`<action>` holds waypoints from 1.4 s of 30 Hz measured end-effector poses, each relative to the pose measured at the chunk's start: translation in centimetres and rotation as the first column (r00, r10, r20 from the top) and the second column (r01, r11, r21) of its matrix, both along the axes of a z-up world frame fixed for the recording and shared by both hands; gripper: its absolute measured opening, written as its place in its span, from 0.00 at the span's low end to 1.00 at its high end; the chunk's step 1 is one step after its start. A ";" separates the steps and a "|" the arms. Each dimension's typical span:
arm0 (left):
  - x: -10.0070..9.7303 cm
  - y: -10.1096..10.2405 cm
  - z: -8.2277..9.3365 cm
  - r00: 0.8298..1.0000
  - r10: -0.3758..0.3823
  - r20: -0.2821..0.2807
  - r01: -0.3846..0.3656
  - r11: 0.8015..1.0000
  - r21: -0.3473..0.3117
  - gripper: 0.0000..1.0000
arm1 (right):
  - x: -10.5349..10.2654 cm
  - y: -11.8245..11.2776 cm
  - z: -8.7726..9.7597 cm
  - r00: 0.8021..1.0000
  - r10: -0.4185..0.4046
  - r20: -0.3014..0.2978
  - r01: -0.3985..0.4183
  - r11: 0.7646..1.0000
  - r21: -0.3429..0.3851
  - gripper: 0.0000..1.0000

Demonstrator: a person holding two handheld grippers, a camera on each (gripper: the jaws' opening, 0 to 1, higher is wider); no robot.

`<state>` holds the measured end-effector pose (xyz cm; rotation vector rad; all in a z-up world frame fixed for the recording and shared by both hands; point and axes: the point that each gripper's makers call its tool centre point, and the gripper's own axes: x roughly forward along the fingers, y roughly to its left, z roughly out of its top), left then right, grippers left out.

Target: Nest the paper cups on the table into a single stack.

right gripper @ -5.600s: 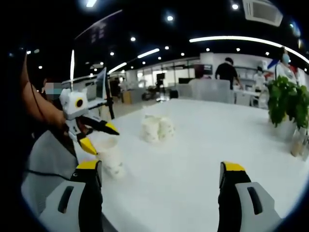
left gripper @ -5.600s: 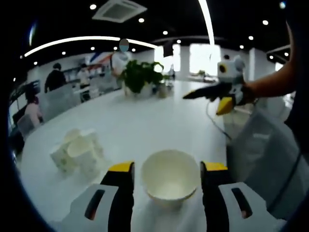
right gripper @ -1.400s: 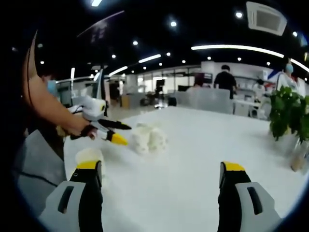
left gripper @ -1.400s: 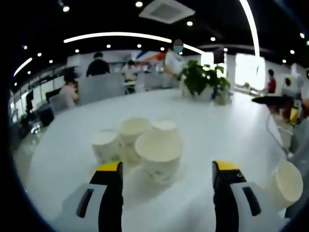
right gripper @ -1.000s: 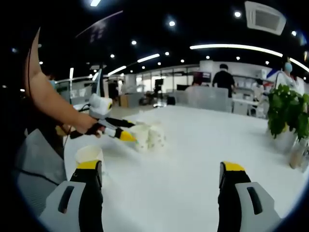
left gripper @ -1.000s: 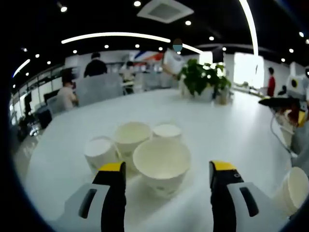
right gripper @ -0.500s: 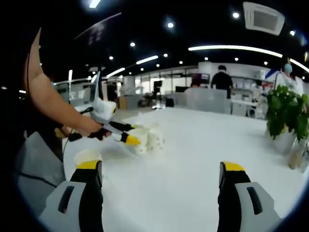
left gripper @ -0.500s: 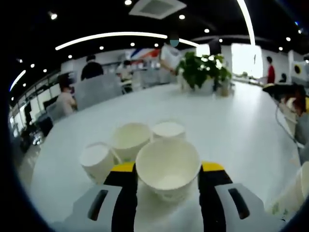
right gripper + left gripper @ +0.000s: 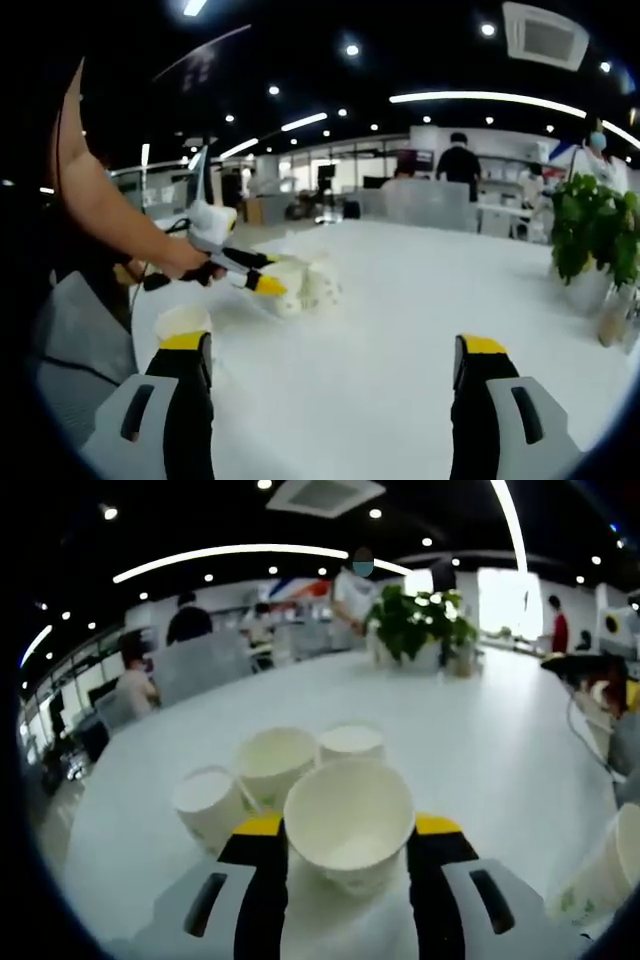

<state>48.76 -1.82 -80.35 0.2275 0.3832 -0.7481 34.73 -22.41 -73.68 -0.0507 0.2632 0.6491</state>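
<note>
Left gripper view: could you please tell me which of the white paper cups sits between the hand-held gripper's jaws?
The largest-looking, nearest white paper cup, mouth up; the left hand-held gripper has closed on it. Three other cups cluster behind.

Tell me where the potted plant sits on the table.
In the left gripper view the potted plant stands at the far side of the white table, well beyond the cluster of paper cups; in the right gripper view it is at the right edge.

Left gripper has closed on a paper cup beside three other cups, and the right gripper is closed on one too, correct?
Not quite. In the right gripper view the right gripper is open and holds nothing. The left gripper does grip a paper cup beside three other cups.
</note>
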 end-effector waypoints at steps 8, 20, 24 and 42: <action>-0.4 0.1 1.3 1.000 -0.012 0.023 0.013 1.000 -0.017 0.44 | -0.1 0.3 0.0 1.000 0.006 0.002 -0.006 1.000 0.000 0.99; -0.3 0.3 3.7 0.998 -0.052 0.019 0.053 0.998 -0.033 0.44 | -0.1 0.5 0.0 1.000 0.012 0.000 -0.012 1.000 -0.001 1.00; -0.4 0.1 4.7 0.997 -0.078 0.018 0.079 0.996 -0.032 0.44 | -0.1 0.6 0.0 1.000 0.015 -0.002 -0.015 1.000 -0.001 1.00; 3.1 1.4 10.3 0.996 -0.086 0.032 0.088 0.995 -0.047 0.45 | 0.6 0.6 0.6 1.000 0.029 0.000 -0.029 1.000 -0.013 1.00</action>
